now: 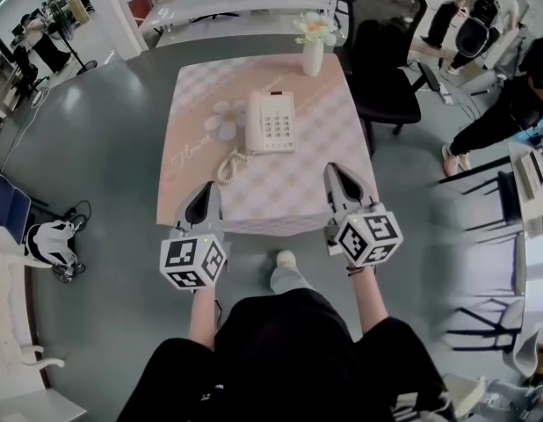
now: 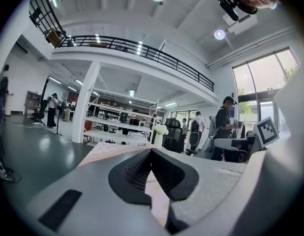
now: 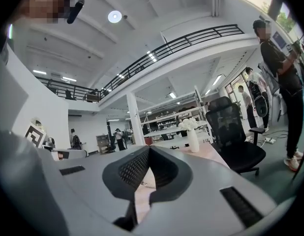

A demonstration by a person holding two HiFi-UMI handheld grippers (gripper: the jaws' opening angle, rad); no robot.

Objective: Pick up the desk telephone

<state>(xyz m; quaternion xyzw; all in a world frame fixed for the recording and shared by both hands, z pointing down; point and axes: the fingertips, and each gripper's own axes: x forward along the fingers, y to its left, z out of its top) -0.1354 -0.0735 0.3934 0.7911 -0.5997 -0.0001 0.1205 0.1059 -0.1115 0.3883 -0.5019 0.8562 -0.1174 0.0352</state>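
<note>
The cream desk telephone [image 1: 270,121] lies on the pink checked tablecloth [image 1: 315,148], handset on its left side, with its coiled cord [image 1: 229,163] trailing toward me. My left gripper [image 1: 206,189] hovers at the table's near left edge, shut and empty, well short of the phone. At the near right edge my right gripper [image 1: 336,174] is also shut with nothing in it. In the left gripper view the closed jaws [image 2: 152,150] point across the cloth. The right gripper view has its closed jaws [image 3: 149,149] pointing level over the table.
A white vase of flowers [image 1: 314,47] stands at the table's far edge, also in view as the vase [image 3: 192,139]. A flower-shaped mat [image 1: 223,120] lies left of the phone. A black office chair [image 1: 386,51] stands at the far right. People stand further off.
</note>
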